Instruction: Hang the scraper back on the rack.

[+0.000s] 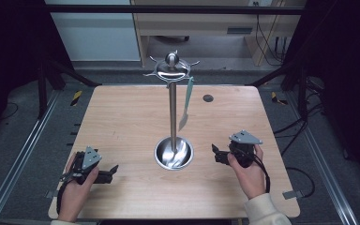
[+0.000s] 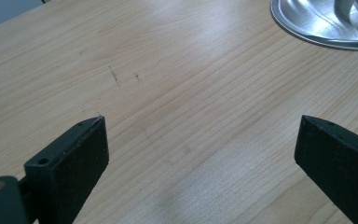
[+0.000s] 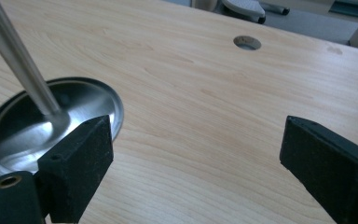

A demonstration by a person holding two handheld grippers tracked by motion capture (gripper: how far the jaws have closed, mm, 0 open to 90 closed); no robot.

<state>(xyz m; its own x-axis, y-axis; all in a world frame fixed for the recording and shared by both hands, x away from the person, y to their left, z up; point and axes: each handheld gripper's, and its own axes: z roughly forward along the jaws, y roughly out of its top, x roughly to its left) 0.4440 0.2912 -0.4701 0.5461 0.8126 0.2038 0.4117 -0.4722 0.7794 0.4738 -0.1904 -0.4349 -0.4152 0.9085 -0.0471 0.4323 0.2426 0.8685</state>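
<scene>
Tongs resting low on the counter (image 1: 122, 112), either side of a metal stand (image 1: 173, 112).
Left tongs (image 1: 115, 169) and right tongs (image 1: 214, 152) both gape wide, empty. What looks like a pale green knife (image 1: 186, 104) hangs from the stand's top ring, above its dish base.

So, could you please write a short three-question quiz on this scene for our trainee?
1. True or false: the knife hangs from the stand.
2. Which gripper is nearer the stand's dish-shaped base: A left gripper, B right gripper?
3. Fill in: both grippers' jaws stand ____.

Key: 1 true; 2 B; 3 open.
</scene>
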